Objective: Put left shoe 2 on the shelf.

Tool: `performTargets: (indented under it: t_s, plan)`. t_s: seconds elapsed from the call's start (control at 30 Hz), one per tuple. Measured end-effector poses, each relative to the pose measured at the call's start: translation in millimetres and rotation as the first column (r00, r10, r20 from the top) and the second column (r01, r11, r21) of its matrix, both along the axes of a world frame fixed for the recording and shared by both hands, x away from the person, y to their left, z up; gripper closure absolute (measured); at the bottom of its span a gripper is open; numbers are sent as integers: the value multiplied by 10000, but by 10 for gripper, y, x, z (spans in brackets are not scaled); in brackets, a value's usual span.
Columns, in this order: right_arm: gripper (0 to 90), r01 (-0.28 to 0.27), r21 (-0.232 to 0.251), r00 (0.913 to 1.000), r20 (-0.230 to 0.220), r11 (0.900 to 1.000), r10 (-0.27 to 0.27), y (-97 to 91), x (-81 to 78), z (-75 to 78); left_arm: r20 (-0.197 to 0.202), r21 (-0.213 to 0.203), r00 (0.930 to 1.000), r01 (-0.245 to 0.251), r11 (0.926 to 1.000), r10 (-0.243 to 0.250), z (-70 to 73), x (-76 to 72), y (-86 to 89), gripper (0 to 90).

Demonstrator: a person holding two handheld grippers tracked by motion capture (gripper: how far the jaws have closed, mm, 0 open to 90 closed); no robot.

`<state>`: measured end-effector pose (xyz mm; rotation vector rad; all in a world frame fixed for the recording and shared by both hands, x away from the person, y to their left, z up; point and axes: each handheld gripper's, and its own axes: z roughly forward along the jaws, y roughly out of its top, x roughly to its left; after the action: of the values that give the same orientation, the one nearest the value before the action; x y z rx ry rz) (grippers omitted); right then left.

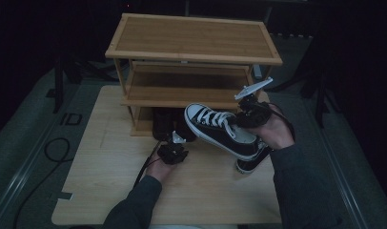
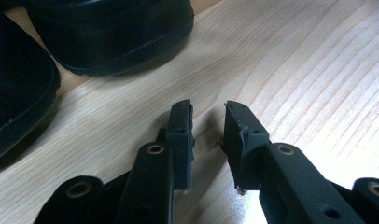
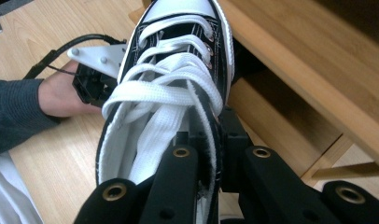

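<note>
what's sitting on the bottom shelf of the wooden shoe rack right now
Dark black shoes stand on the lowest level of the wooden shoe rack, toes facing the table's front. The lifted black-and-white sneaker and the shelf above cover part of that level, so anything further right there cannot be seen.

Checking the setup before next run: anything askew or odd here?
One sneaker hangs tilted above the table, the right gripper clamped on its collar edge. Its mate lies underneath on the table. Nothing looks damaged.
</note>
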<state>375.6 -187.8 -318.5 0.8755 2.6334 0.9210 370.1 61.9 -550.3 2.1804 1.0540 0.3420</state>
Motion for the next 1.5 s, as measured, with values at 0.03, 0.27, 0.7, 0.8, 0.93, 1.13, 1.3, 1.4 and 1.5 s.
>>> performTargets:
  t_s: [0.03,0.27,0.7,0.8,0.93,1.13,1.3,1.4,1.5]
  plan:
    - [872,-30,-6,10000,31,10000,30,9,11,11,2,1,10000,4,10000,-4,0,0,0,725]
    - [872,-100,188,9998,165,9998,97,38,9,114,-4,3,10000,12,10000,-12,1,0,0,725]
    - [871,403,278,9979,489,9988,-416,123,191,244,-9,5,10000,14,10000,-14,1,2,0,725]
    - [872,654,363,9963,526,9972,-672,165,275,251,-31,-15,10000,14,10000,-14,1,3,2,724]
    - [872,975,434,9933,577,9943,-999,225,375,259,-29,-10,10000,13,10000,-13,2,3,2,724]
    - [872,1523,522,9858,629,9870,-1554,303,528,225,-30,-13,10000,22,10000,-22,2,2,2,723]
    - [871,1952,674,9778,643,9785,-1995,335,597,194,-5,-8,10000,10,10000,-10,0,0,-1,723]
    - [871,2345,359,9676,872,9715,-2368,367,657,122,-4,-21,10000,0,10000,0,-1,0,-1,723]
    - [870,2490,255,9628,1018,9682,-2503,378,658,99,-45,-67,10000,-38,10000,37,0,0,-4,721]
